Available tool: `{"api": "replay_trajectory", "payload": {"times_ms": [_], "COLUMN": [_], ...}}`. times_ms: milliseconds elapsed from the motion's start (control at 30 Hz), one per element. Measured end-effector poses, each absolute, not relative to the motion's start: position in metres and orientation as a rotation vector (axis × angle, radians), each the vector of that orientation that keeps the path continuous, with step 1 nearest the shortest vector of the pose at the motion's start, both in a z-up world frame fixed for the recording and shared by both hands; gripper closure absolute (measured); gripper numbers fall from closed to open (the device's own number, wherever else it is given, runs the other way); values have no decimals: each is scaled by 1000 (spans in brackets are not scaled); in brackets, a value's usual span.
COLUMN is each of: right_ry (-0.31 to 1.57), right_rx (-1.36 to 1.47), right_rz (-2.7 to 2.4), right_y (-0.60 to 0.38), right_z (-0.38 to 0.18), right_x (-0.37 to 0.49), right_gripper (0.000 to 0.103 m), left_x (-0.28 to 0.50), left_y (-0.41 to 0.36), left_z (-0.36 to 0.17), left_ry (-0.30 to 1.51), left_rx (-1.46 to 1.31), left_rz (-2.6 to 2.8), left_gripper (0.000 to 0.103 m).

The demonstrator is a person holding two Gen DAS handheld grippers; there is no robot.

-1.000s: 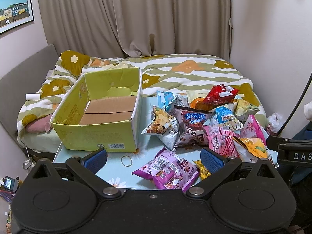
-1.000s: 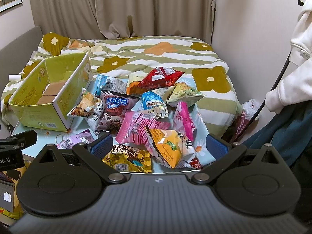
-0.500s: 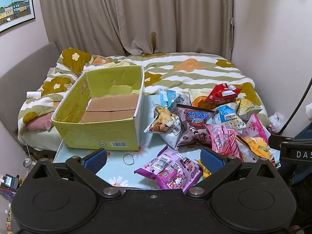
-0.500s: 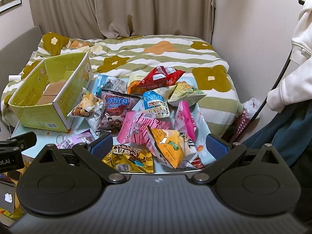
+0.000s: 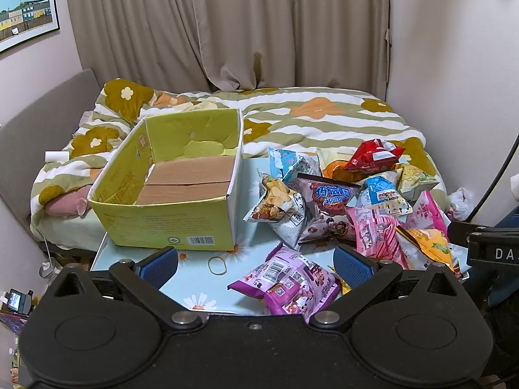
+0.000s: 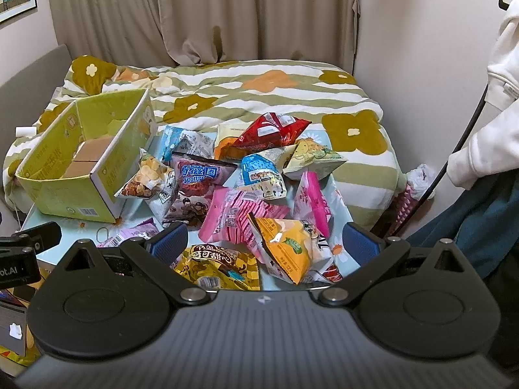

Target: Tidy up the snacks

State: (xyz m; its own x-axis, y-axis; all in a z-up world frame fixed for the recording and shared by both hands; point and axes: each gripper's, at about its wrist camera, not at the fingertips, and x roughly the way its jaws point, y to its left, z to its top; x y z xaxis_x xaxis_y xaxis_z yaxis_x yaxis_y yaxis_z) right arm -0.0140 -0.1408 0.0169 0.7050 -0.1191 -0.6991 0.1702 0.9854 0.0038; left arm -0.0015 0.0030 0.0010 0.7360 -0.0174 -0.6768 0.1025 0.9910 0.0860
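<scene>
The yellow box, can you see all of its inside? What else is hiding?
- Yellow cardboard box: near floor strip, left wrist view, behind its front wall.
- Purple foil snack packet: right wrist view, mostly behind the right gripper finger.
- Gold foil pillow snack packet: left wrist view, only a sliver behind the purple packet.

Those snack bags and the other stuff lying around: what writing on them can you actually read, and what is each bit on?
"Sponge": on the dark purple bag, under large Chinese characters.
"Pillow": on the gold bag, above more Chinese characters.
"DA": on the black device at the right edge of the left view, cut off.
"ot.AI": on the black device at the left edge of the right view, cut off.
Barcodes and print on the yellow box and other bags: too small.
</scene>
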Motion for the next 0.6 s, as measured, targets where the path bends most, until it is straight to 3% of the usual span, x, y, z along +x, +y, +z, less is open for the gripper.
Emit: {"api": "replay_trajectory", "payload": {"times_ms": [367, 600], "right_ry": [779, 770], "right_rx": [111, 117], "right_rz": [-159, -191], "right_y": [-140, -140], "right_z": [18, 2], "right_x": [-9, -3], "right_gripper": [0, 0], "left_x": [10, 31], "left_y": [17, 31], "left_z": [2, -35], "left_ry": [785, 887], "left_rx": [114, 24], "left_rz": [-93, -139], "left_gripper": [0, 0]}}
